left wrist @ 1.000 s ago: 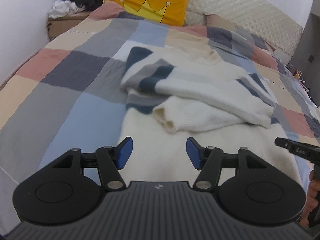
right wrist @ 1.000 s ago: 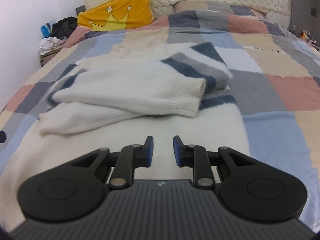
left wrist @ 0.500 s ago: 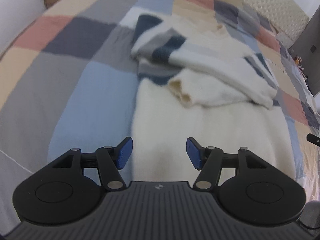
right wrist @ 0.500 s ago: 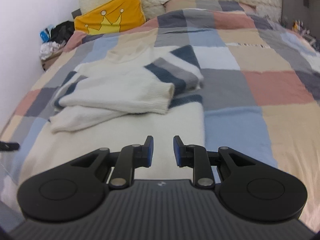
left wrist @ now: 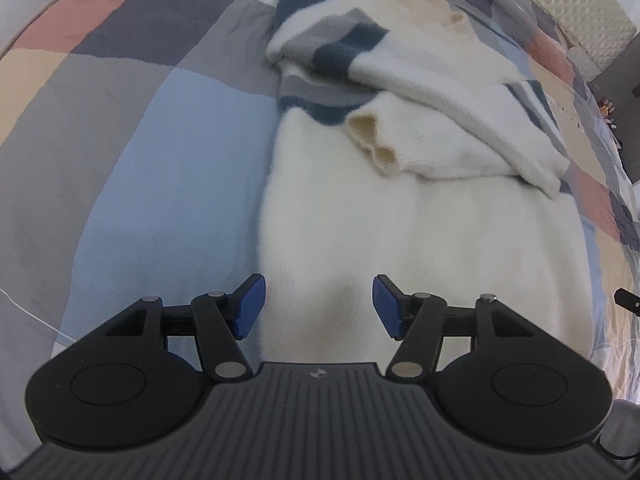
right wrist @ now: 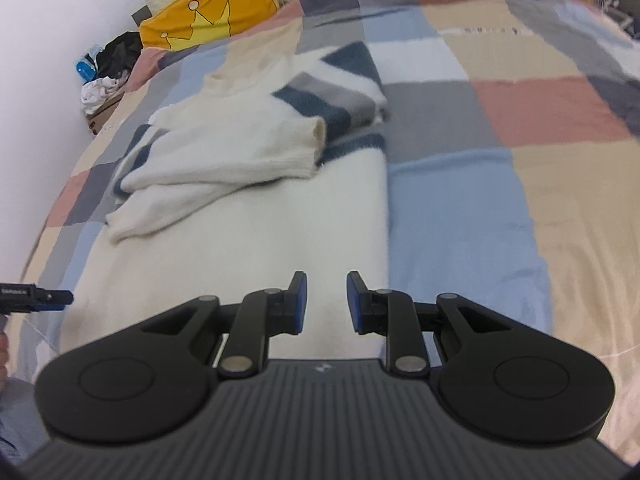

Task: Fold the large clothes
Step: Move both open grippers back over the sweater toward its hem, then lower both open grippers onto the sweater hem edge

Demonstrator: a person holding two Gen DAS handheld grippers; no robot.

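A fluffy white sweater [left wrist: 420,232] with navy and grey stripes lies flat on the bed, both sleeves folded across its chest; it also shows in the right wrist view [right wrist: 256,216]. My left gripper [left wrist: 318,306] is open and empty, hovering over the sweater's lower left hem corner. My right gripper [right wrist: 323,300] is open with a narrower gap, empty, over the lower right hem edge. The left gripper's tip shows at the left edge of the right wrist view [right wrist: 36,298].
The bed has a patchwork cover [left wrist: 120,128] of blue, grey, pink and beige squares. A yellow crown pillow [right wrist: 212,16] leans at the headboard. A cluttered side box [right wrist: 104,84] stands by the wall on the left.
Both grippers have dropped and pulled back toward the sweater's bottom hem, the left to its left corner, the right to its right edge. Neither has changed its opening.
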